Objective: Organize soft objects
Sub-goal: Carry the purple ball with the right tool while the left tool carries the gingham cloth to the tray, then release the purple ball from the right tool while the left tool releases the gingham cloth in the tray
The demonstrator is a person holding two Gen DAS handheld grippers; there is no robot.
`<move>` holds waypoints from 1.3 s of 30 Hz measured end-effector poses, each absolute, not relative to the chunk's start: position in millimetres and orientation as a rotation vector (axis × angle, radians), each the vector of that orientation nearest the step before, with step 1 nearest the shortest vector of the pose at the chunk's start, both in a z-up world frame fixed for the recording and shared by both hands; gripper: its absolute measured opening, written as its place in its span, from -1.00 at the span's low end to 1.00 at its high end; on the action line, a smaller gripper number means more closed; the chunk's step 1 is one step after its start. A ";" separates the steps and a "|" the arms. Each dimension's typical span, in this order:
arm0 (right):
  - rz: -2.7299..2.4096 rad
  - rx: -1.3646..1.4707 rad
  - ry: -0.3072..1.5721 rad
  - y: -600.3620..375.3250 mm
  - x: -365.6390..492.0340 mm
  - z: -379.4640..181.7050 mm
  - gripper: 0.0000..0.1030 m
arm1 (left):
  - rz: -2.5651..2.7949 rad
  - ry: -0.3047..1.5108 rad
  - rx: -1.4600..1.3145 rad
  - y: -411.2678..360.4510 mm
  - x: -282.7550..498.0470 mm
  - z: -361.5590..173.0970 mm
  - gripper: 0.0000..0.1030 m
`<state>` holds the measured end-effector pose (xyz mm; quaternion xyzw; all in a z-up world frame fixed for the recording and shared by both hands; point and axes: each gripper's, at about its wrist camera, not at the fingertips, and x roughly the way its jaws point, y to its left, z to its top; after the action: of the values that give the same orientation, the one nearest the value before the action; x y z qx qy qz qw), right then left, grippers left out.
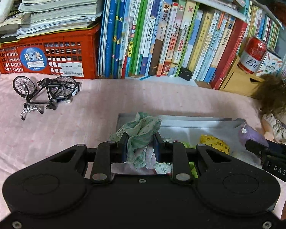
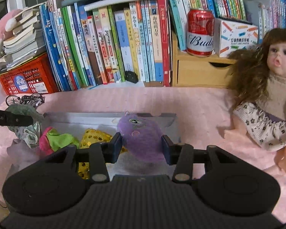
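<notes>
My left gripper (image 1: 139,143) is shut on a crumpled green patterned cloth (image 1: 141,129) at the left end of a grey tray (image 1: 196,123). My right gripper (image 2: 142,143) is shut on a purple plush toy (image 2: 141,133) above the tray's (image 2: 76,119) right part. In the tray lie a yellow sequined item (image 2: 95,136), also seen in the left wrist view (image 1: 215,143), and a green and pink cloth (image 2: 55,140). The right wrist view shows the left gripper's finger (image 2: 13,120) with the green cloth (image 2: 28,131) at the tray's left end.
A doll (image 2: 267,99) sits right of the tray on the pink bedspread (image 1: 76,118). A toy bicycle (image 1: 45,93) lies far left. Behind stand a red crate (image 1: 47,57), a row of books (image 1: 162,38), a wooden drawer box (image 2: 200,70) and a red can (image 2: 200,32).
</notes>
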<state>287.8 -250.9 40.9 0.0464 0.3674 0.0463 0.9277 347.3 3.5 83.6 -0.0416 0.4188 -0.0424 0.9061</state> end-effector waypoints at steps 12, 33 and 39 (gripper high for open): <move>0.109 0.120 0.801 -253.0 297.2 25.3 0.01 | -0.088 0.904 -0.087 1.0 362.0 65.9 -0.50; 0.159 0.133 0.722 -253.8 267.9 61.5 0.63 | -0.121 0.826 -0.041 -5.5 334.1 93.5 0.33; 0.208 0.101 0.653 -244.6 236.9 84.0 0.66 | -0.166 0.764 -0.010 -11.9 304.9 112.6 0.43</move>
<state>236.9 -244.6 84.0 0.0496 0.3202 0.1019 0.9406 304.9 -11.9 112.6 -0.0048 0.3724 -0.0807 0.9245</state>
